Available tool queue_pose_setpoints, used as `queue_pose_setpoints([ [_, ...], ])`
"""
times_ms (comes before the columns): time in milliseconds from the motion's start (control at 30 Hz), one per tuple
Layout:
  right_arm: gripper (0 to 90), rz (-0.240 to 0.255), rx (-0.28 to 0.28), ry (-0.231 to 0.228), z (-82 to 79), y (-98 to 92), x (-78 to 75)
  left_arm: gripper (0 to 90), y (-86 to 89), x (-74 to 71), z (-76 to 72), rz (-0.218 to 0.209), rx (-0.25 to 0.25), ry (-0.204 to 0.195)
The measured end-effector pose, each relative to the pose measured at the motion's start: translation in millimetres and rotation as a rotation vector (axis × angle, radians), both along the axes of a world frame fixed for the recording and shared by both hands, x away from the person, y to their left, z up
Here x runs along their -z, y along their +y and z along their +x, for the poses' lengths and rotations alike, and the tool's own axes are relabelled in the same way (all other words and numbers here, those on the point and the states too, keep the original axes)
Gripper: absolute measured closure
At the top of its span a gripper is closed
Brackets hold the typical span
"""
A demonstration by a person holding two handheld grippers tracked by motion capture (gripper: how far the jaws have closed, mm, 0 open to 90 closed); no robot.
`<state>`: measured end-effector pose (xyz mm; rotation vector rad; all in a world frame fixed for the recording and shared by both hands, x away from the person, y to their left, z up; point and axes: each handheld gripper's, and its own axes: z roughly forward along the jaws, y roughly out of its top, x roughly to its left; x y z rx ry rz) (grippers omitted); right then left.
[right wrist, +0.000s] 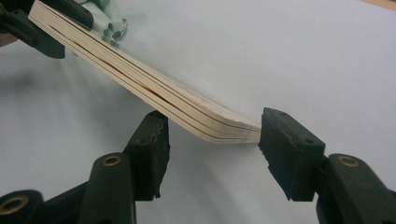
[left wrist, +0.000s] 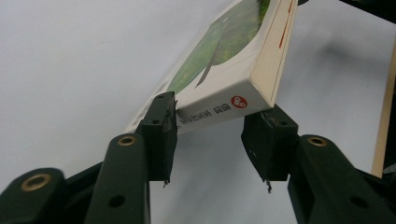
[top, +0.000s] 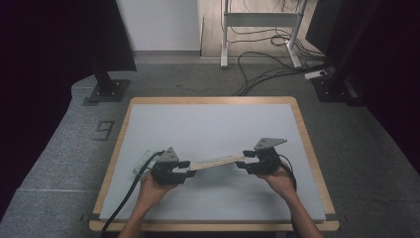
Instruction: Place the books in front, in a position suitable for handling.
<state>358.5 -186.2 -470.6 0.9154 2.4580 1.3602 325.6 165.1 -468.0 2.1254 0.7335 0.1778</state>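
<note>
Bright, evenly lit table (top: 213, 129), dark vignetted edges; soft shadows, slight close-up blur.

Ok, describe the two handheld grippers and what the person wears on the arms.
Both the left gripper and right gripper are black, two-jawed, with brass-ringed holes and a grey three-cornered plate on top. A black cable trails from each. The forearms are bare, no sleeves.

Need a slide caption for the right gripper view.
Right gripper with open jaws either side of the book's page edge.

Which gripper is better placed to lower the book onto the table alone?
Probably left: the left gripper has its jaws either side of the book at its stiff spine corner. The right gripper sits at the loose page edges, which bend there.
</note>
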Motion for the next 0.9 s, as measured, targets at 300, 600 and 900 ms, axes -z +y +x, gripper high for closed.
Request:
queue_pose_setpoints([
  [300,38.5,-0.018,-0.007,0.013,-12.7,0.0,6.9,47.7,-2.0,12.3,-13.9,-0.008,-0.015,0.024],
  [600,35.6,-0.027,-0.004,-0.001,-28.8,-0.3,17.9,41.8,-4.0,20.9,-25.9,0.020,-0.041,0.028],
  [900,36.0,-0.028,0.000,0.007,-39.6,-2.7,32.5,40.8,-6.9,36.4,-34.9,0.017,-0.042,0.061],
])
